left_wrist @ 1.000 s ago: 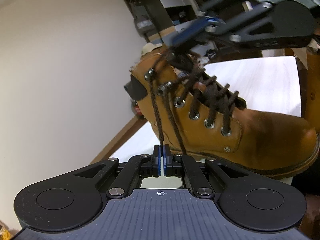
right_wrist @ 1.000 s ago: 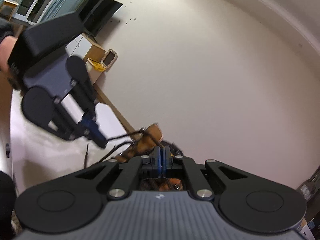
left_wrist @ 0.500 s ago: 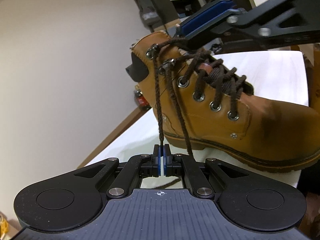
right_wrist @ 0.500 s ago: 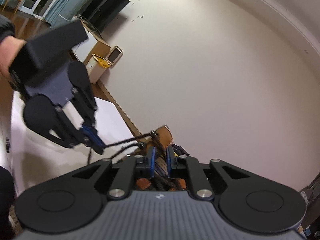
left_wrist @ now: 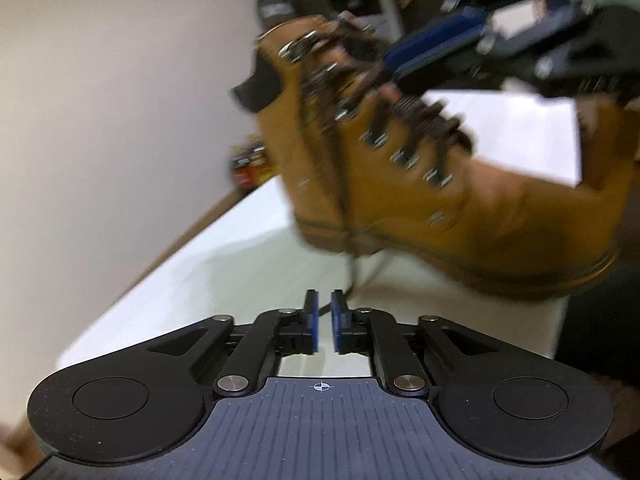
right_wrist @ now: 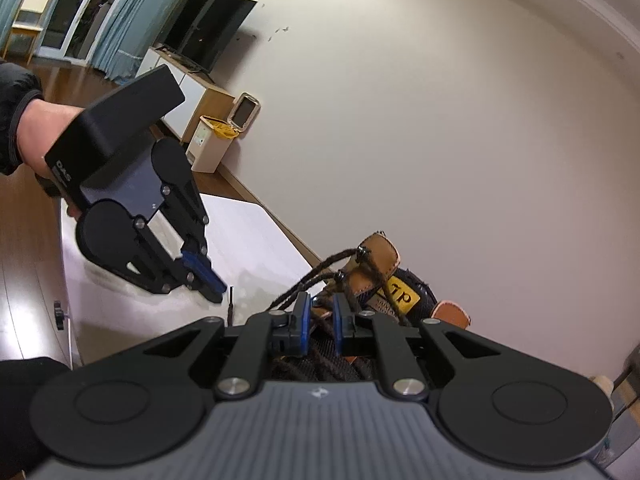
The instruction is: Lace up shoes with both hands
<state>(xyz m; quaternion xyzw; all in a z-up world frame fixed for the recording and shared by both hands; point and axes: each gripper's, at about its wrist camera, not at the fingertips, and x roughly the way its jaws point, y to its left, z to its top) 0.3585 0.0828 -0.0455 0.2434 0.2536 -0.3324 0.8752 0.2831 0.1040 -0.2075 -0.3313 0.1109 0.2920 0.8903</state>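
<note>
Bin (right_wrist: 214,142) beyond table (right_wrist: 248,232), boot (left_wrist: 420,184)

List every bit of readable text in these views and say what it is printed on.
"TP": dark letters on the yellow patch on the boot tongue.
White lettering on the side of the left gripper body: too small and tilted to read.
Left wrist view: blurred, no text readable.

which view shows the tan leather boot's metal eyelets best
The left wrist view, though blurred: the tan leather boot shows side-on with its row of metal eyelets. The right wrist view shows only the boot's collar and tongue, mostly hidden behind the right gripper.
</note>
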